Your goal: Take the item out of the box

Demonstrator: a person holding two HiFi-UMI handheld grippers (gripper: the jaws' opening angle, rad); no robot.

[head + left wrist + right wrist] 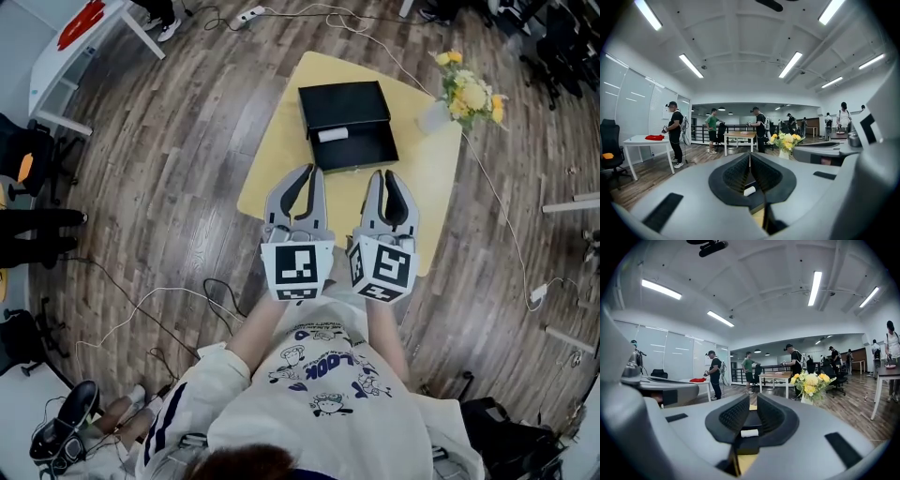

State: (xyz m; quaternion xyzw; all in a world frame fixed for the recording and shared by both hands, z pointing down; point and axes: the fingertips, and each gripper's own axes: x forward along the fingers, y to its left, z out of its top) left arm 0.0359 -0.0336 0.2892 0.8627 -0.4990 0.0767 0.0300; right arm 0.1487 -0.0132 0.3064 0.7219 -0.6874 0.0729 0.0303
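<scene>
An open black box [347,127] lies on a small yellow table [281,141], with a white cylindrical item [333,135] resting inside it. Both grippers hover side by side over the table's near edge, pointing toward the box and short of it. My left gripper [314,169] has its jaws together and holds nothing; its tips [750,155] meet in the left gripper view, where the white item [749,191] shows beyond them. My right gripper [382,174] is likewise shut and empty, and the right gripper view frames the item [749,432] past its jaws [753,401].
A vase of yellow flowers [469,94] stands at the table's far right corner. Cables trail across the wooden floor around the table. A white table [66,56] with a red object sits far left. Several people stand by a distant table [776,376].
</scene>
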